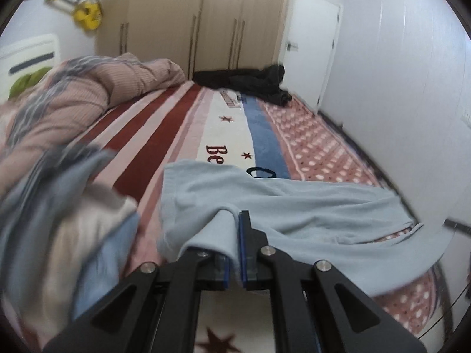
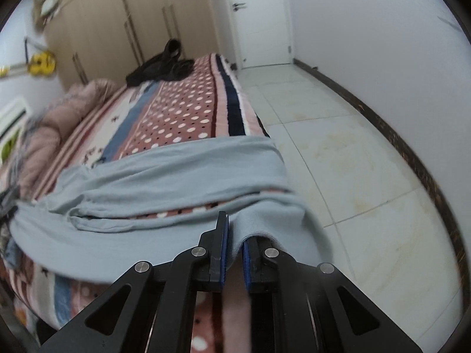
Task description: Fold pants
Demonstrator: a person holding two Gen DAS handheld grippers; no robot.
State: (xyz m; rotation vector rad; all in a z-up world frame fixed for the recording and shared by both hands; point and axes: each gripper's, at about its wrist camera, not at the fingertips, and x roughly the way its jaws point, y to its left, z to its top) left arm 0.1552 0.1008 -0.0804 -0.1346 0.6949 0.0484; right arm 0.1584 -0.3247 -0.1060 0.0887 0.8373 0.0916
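Light blue pants (image 1: 294, 206) lie across the striped bedspread (image 1: 164, 123), stretched from left to right. My left gripper (image 1: 234, 229) is shut on a pinched fold of the pants' near edge and lifts it off the bed. In the right wrist view the same pants (image 2: 164, 170) reach the bed's right edge. My right gripper (image 2: 234, 232) is shut on the pants' cloth at that end, and the fabric drapes over its right finger.
A pink and grey quilt (image 1: 73, 103) is heaped at the left. Blurred blue and cream clothes (image 1: 67, 211) lie near left. A black garment (image 1: 250, 83) sits at the far end. Wardrobes (image 1: 191, 20) stand behind. White tiled floor (image 2: 338, 147) runs along the bed's right side.
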